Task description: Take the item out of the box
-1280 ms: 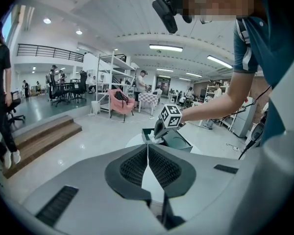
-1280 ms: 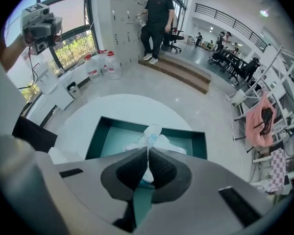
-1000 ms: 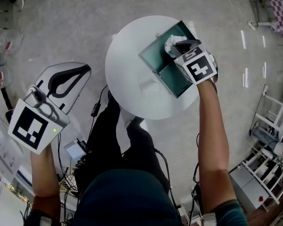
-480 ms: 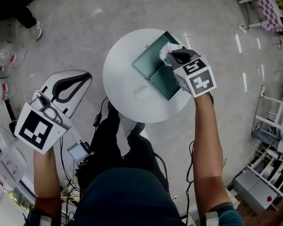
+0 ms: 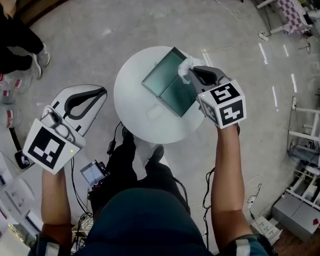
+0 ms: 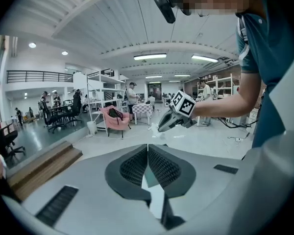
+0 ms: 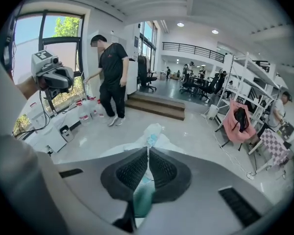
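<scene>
Now that the right gripper (image 5: 192,74) has risen, clamped on the item (image 5: 184,65), item hangs above the box (image 5: 159,80) near the table's (image 5: 133,108) far edge: removal judged nearly complete. Left gripper (image 5: 100,92): closed, empty, beside table.

The floor (image 5: 149,15) is pale grey and polished, with bright reflections. A round white table (image 5: 129,89) stands on it. Ahead of the right gripper (image 7: 148,151) — wooden steps (image 7: 157,106), dark office chairs (image 7: 148,80) beyond them, and a railed mezzanine (image 7: 191,47) above. To its left is a tall window (image 7: 63,31) showing green foliage; to its right, white shelving (image 7: 242,77) and a pink chair (image 7: 237,122). Ahead of the left gripper (image 6: 147,147) — white walls (image 6: 44,62) and a ribbed white ceiling (image 6: 112,13) with strip lights (image 6: 151,57).
</scene>
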The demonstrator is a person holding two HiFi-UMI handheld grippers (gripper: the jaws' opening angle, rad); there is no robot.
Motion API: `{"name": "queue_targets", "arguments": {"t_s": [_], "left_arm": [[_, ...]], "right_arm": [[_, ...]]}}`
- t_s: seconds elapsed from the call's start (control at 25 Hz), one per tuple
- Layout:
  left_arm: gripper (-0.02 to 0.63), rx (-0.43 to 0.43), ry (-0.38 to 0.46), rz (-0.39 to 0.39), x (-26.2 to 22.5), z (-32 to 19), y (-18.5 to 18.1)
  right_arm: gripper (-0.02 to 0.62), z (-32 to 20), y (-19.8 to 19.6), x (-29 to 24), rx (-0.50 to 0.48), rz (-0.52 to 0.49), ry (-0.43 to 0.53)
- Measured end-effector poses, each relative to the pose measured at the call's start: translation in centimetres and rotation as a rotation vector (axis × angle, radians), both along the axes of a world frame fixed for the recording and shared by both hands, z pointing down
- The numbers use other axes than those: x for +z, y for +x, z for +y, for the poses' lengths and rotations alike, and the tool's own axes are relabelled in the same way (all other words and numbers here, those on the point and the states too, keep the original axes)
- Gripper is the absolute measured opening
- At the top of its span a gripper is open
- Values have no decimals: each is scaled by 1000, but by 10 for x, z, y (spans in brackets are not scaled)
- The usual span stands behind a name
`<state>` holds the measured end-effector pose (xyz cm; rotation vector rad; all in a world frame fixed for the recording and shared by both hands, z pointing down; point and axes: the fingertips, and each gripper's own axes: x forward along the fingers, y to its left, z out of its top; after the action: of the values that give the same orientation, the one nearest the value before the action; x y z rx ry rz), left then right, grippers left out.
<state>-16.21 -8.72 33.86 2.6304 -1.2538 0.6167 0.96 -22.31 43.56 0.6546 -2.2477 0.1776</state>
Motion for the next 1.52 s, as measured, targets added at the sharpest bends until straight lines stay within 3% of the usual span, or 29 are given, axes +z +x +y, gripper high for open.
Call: {"name": "queue_targets", "arguments": {"t_s": [0.4, 0.92, 1.52], "left_arm": [[25, 51, 66, -14, -55, 18, 34], [25, 114, 132, -2, -113, 48, 78], [25, 167, 153, -24, -139, 60, 117]], "right_arm": [[41, 38, 34, -92, 57, -135, 77], [41, 116, 66, -213, 43, -339, 230], [41, 153, 112, -260, 67, -399, 284]]}}
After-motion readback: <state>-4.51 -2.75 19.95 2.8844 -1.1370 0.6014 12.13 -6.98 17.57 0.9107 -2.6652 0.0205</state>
